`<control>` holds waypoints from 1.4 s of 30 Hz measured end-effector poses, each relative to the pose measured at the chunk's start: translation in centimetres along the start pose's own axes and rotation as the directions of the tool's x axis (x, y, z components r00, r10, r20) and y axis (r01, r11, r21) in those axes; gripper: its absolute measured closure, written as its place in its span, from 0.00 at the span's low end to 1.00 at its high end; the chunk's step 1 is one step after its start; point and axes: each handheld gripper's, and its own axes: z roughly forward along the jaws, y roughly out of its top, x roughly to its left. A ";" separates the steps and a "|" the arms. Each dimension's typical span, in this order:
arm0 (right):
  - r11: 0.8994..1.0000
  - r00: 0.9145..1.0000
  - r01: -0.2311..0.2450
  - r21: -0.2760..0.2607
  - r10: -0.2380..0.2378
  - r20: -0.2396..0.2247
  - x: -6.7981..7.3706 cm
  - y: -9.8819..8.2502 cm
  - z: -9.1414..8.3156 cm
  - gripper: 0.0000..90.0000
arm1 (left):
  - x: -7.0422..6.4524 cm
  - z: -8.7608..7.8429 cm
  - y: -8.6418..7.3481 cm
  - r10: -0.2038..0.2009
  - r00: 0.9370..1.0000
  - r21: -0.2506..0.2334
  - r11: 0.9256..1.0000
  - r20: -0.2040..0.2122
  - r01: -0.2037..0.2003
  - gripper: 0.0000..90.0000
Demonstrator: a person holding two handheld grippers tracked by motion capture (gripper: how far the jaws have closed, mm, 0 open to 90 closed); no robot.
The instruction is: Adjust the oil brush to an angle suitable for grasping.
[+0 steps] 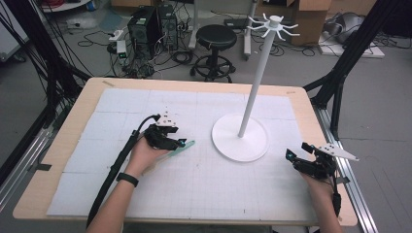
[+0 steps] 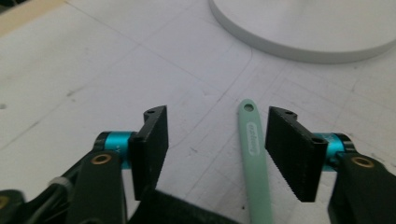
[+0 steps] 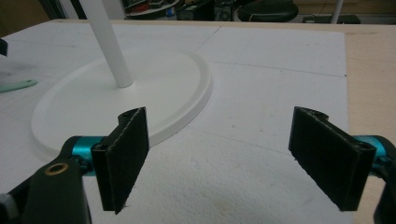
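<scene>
A mint-green flat handle (image 2: 254, 154) with a hole at its tip lies on the white mat, its end also visible in the high view (image 1: 182, 147) and at the far left of the right gripper view (image 3: 17, 86). My left gripper (image 1: 180, 142) stands open just above it; the handle lies between the jaws, close to the right one. The left gripper (image 2: 217, 149) holds nothing. A white stand with a round base (image 1: 240, 138), a tall pole (image 1: 255, 77) and hooks on top rises at mid-table. My right gripper (image 1: 290, 156) is open over bare mat at the right; the same right gripper (image 3: 219, 154) faces the base (image 3: 121, 107).
The white gridded mat (image 1: 194, 184) covers most of the wooden table (image 1: 63, 131). Beyond the far edge stand a black stool (image 1: 216, 41), computer cases and cables on the floor. Black frame legs flank both sides of the table.
</scene>
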 end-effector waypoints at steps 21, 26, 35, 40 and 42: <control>1.000 1.000 -0.005 0.000 0.005 0.004 0.1 0.0 -0.1 0.22 | 0.6 -9.1 -4.1 -0.019 0.997 -0.208 0.978 -0.081 0.002 0.22; 1.000 1.000 -0.003 0.000 0.003 0.004 0.1 0.0 -0.1 0.22 | 1.8 -10.7 -5.9 -0.069 0.992 -0.239 0.970 -0.108 0.042 0.22; 1.000 1.000 -0.008 0.000 0.008 0.001 0.0 0.0 0.1 0.22 | 3.3 -12.5 -8.2 -0.123 0.983 -0.326 0.943 -0.139 0.072 0.20; 1.000 1.000 -0.010 0.000 0.010 0.002 0.0 0.0 0.1 0.22 | 3.4 -12.7 -8.4 -0.133 0.984 -0.343 0.935 -0.116 0.086 0.20; 1.000 1.000 -0.007 -0.003 0.007 0.000 0.0 0.0 0.0 0.22 | 3.5 -12.8 -8.5 -0.139 0.984 -0.343 0.935 -0.109 0.094 0.19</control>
